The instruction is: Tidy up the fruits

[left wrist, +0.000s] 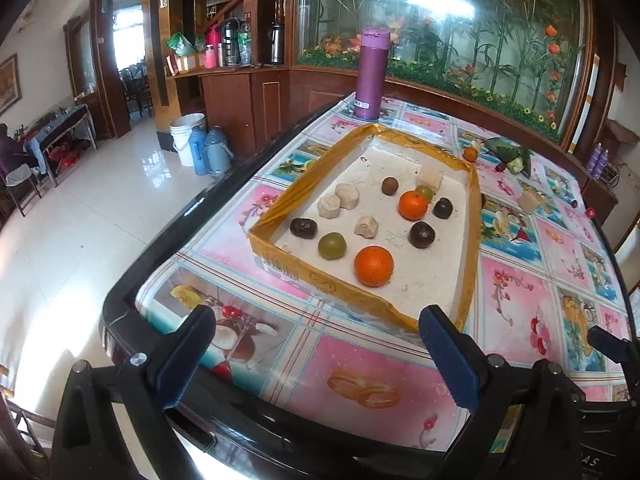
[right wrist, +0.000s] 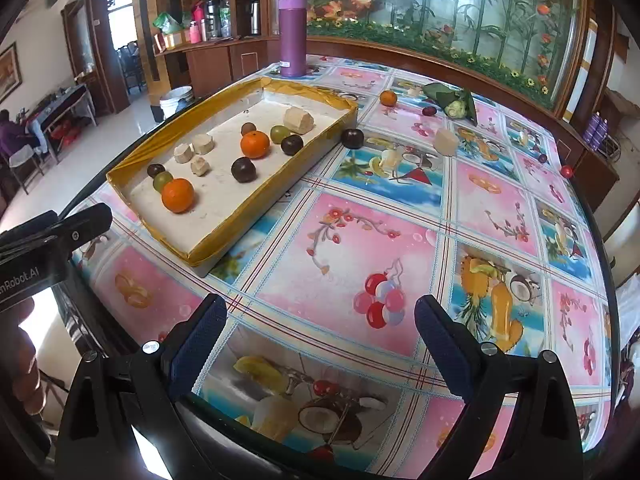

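A shallow tray (left wrist: 280,262) (right wrist: 208,258) edged in gold tape lies on the table and holds two oranges (left wrist: 374,266) (right wrist: 178,195), green fruits (left wrist: 331,245), dark round fruits (left wrist: 421,234) (right wrist: 243,169) and pale cut chunks (left wrist: 347,196) (right wrist: 298,120). My left gripper (left wrist: 318,334) hangs open over the table's near edge, short of the tray, with nothing between its fingers. My right gripper (right wrist: 322,326) is open too, above bare tablecloth right of the tray. Outside the tray lie a dark fruit (right wrist: 352,138), a small orange (right wrist: 388,97), a pale chunk (right wrist: 445,142) and small red fruits (right wrist: 566,171).
A purple flask (left wrist: 371,74) (right wrist: 293,34) stands beyond the tray's far end. Leafy vegetables (right wrist: 454,104) lie at the back of the table. The left gripper's body (right wrist: 48,248) shows at the right wrist view's left edge. A seated person (left wrist: 12,156) is far left across the room.
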The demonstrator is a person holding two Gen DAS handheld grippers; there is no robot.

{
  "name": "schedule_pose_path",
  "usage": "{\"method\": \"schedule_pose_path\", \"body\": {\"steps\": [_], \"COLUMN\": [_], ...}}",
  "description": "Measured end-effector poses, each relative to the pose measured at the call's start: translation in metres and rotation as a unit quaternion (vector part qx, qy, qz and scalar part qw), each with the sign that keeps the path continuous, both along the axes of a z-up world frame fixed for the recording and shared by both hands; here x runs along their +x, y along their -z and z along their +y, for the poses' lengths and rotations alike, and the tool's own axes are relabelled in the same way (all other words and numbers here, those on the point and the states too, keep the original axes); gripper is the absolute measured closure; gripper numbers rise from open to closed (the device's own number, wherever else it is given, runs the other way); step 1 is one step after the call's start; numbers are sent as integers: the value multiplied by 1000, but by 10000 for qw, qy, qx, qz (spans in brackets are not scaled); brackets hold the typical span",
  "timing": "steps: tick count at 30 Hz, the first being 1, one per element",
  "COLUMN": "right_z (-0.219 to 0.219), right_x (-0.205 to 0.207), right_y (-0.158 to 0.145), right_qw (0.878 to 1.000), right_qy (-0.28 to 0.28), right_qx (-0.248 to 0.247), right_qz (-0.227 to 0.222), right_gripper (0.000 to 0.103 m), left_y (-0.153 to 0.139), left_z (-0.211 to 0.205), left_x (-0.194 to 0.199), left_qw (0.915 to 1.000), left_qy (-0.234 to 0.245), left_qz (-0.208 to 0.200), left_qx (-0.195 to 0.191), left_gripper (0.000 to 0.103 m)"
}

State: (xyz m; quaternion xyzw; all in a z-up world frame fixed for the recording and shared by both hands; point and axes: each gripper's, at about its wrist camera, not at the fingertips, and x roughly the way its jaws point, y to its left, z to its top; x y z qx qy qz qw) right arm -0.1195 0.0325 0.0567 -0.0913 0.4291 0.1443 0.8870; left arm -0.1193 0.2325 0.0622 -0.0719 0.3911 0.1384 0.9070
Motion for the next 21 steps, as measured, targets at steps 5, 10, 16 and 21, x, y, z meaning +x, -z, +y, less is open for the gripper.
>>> {"method": "schedule_pose_path", "body": {"steps": [5,10,16,21], "right_z": [-4,-9,-11,-13], "right_x": [-2,-2,-1,0], "right_y": [0,-1,-1,-1], "right_qw": [10000,10000,10000,10000], "right_qy": [23,48,62,69], "right_qx": [-5,6,0,-3], "right_qz": [-4,-4,-4,6], "right_gripper": [7,7,7,7], "left_y": [-4,-5,-5,-4], "left_z": [-6,-7,-10,-12], "left_x": [-1,-4,-2,0], "left_qw": [9998,10000,9999,9997], "left_qy": [-35,12,78,240], "left_qz": [-14,-60,-66,-6], "left_qx": [202,35,44,-60], "left_gripper": [0,0,0,0]}}
